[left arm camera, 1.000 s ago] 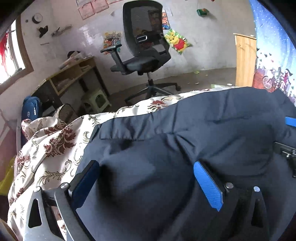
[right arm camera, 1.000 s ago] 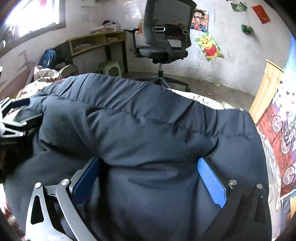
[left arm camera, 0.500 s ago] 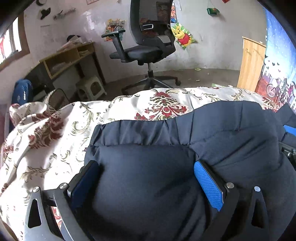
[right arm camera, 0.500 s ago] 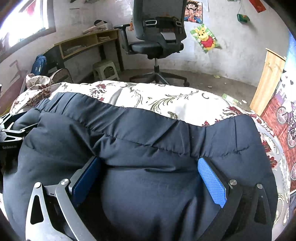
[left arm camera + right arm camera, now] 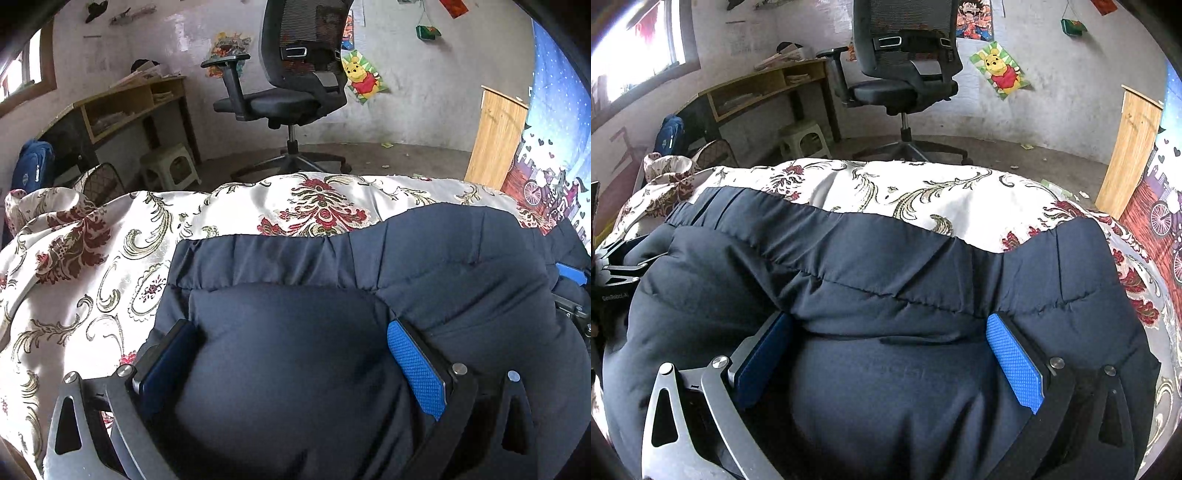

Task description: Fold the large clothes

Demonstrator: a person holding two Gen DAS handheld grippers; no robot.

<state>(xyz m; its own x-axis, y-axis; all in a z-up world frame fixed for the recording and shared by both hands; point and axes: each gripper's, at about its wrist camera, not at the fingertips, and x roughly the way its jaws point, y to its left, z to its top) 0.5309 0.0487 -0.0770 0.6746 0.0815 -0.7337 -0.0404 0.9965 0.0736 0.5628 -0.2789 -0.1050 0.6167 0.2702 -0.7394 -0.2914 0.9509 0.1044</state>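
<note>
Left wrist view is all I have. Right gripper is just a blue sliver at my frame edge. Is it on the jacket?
Observer: Yes. The right gripper straddles a thick bulge of the jacket, with fabric against both pads.
Operator: Is the jacket's right side hanging off the bed?
Observer: No. The floral bedspread shows beyond that edge.
Operator: Can you see the left gripper from there?
Observer: Only part of the left gripper, at the jacket's left edge.

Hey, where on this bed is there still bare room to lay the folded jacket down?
Bare floral bedspread lies left of the navy padded jacket, up to the bunched cloth at the far left corner. A narrower strip runs beyond the jacket's hem to the bed's far edge. The near middle is crowded: left gripper and right gripper both straddle jacket bulk.
</note>
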